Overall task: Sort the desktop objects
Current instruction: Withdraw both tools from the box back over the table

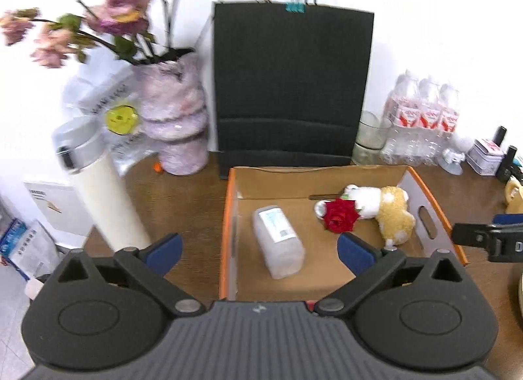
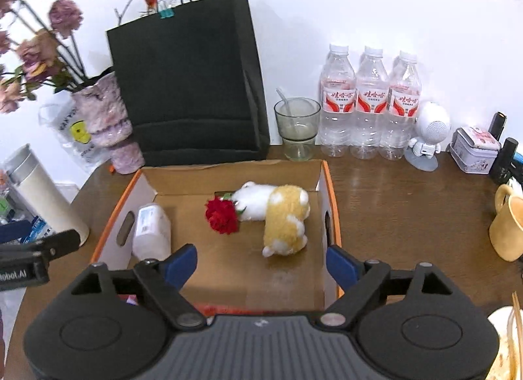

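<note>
1. Cardboard box [image 2: 322,180], open-topped with orange edging and hand slots in its side walls, stands on the brown table [image 2: 408,203] in front of the black paper bag [image 2: 186,85].
2. Plastic container [image 1: 278,241], clear with a white label, lies on its side on the box floor, towards the left wall.
3. Plush toy [image 2: 284,216], white and tan, lies on its side on the box floor, right of centre.
4. Red rose [image 2: 222,215], artificial, rests against the white end of the plush toy, touching it.
5. Left gripper [image 1: 260,250]: blue-padded fingers spread wide, nothing between the pads; held above the near edge of the box.
6. Right gripper [image 2: 261,264]: fingers parted wide, nothing gripped; also above the near edge of the box, with the plush toy just beyond.
7. Vase [image 2: 104,118], pink and textured, with faded pink flowers, stands far left beside the bag.
8. White thermos [image 1: 98,190] with a silver lid stands near the table's left edge.
9. Glass cup [image 2: 297,128], with a straw-like stick inside, stands right of the bag.
10. Three water bottles [image 2: 369,102] with red labels stand in a row against the wall, just right of the cup.
11. Small white robot figure [image 2: 428,131] and a printed tin [image 2: 474,149] stand far right.
12. Yellow mug [image 2: 508,226] stands at the right edge.
</note>
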The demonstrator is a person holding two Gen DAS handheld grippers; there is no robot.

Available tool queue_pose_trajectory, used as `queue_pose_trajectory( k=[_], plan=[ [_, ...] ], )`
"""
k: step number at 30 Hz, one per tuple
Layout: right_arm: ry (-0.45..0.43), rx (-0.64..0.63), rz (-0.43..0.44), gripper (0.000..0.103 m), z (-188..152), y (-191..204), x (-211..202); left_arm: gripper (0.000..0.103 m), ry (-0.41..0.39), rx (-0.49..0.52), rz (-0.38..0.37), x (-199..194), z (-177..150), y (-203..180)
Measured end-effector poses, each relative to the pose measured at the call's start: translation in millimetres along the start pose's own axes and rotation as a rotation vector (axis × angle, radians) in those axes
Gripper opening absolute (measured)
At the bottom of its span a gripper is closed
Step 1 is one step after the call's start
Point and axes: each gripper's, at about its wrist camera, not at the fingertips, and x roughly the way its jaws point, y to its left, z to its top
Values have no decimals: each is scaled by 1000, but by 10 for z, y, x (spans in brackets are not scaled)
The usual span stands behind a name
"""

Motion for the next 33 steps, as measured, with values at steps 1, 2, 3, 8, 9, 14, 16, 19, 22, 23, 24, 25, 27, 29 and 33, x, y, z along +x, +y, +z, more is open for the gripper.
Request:
queue_pose_trajectory(
  k=[1, 2, 3, 8, 9, 14, 16, 19, 22, 23, 24, 25, 27, 29, 33],
  plan=[
    [-35, -13, 1, 86, -91, 2, -71, 103, -42, -7, 8, -77, -85, 15],
    [-75, -32, 7, 86, -190, 6, -149, 103, -105, 0, 3, -181, -210, 17],
    [-115, -50, 17, 86, -291, 4, -221, 103, -156, 10, -9, -272, -320, 20],
    [-298, -131, 50, 89, -960, 25, -599, 103, -287, -10, -46, -618, -884, 53],
    [-304, -144, 45, 90, -1117, 33, -644, 103, -292, -22, -49, -660, -987, 61],
    [-245, -142, 37, 90, -1743, 65, -768, 103, -327, 32, -50, -964, -1636, -42],
    [-243, -125, 49, 90, -1978, 84, -833, 103, -325, 52, -50, -1067, -1930, -117],
    [-242, -79, 81, 90, -2316, 77, -957, 103, -319, 81, -51, -1208, -2302, -191],
    [-236, -40, 108, 90, -2602, 70, -1071, 103, -315, 87, -42, -1337, -2636, -224],
    [-229, -24, 101, 90, -2685, 70, -1105, 103, -301, 75, -65, -1375, -2740, -214],
    [-230, -14, 103, 90, -2771, 57, -1143, 103, -298, 74, -88, -1420, -2821, -197],
    [-240, -2, 106, 90, -2871, 48, -1195, 103, -303, 74, -101, -1466, -2885, -178],
    [-240, 3, 108, 90, -3010, 42, -1263, 103, -312, 56, -94, -1578, -2997, -137],
    [-254, -12, 119, 90, -3124, 57, -1350, 103, -303, 34, -93, -1666, -3080, -98],
    [-275, -58, 104, 90, -3233, 124, -1477, 103, -269, 30, -75, -1761, -3169, -79]
  ],
)
